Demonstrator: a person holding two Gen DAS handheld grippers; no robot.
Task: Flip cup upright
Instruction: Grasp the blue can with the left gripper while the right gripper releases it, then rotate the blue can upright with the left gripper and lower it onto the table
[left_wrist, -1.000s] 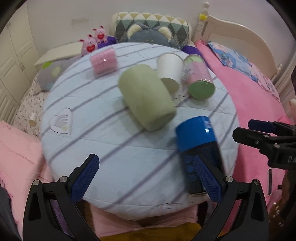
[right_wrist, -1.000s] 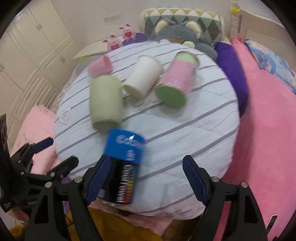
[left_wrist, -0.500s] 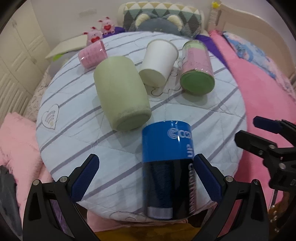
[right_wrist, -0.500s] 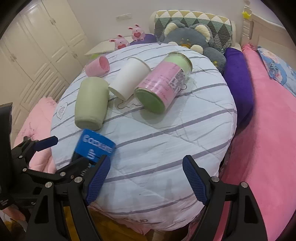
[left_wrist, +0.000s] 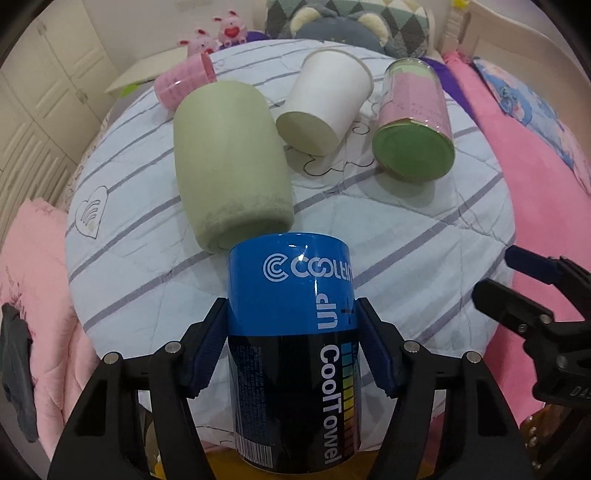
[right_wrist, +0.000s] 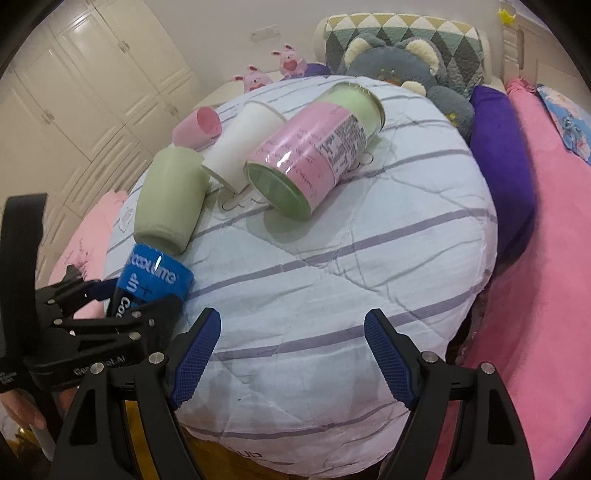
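Observation:
A blue and black "CoolTowel" can (left_wrist: 295, 350) lies on its side at the near edge of the round striped table (left_wrist: 424, 236). My left gripper (left_wrist: 291, 347) is shut on the can, one pad on each side; it also shows in the right wrist view (right_wrist: 140, 295) at the left. My right gripper (right_wrist: 291, 354) is open and empty above the table's near edge; its fingers (left_wrist: 532, 280) show at the right of the left wrist view. A green cup (left_wrist: 229, 162), a white paper cup (left_wrist: 325, 99), a pink-labelled jar (left_wrist: 413, 125) and a small pink cup (left_wrist: 184, 79) all lie on their sides.
Pink bedding (right_wrist: 535, 295) lies to the right and pink cloth (left_wrist: 33, 280) to the left. Plush toys and a patterned pillow (right_wrist: 402, 51) sit behind the table. White wardrobe doors (right_wrist: 92, 74) stand at the left.
My left gripper has moved forward around the blue can and closed on it. The right gripper has drifted right, away from the can, and stays open.

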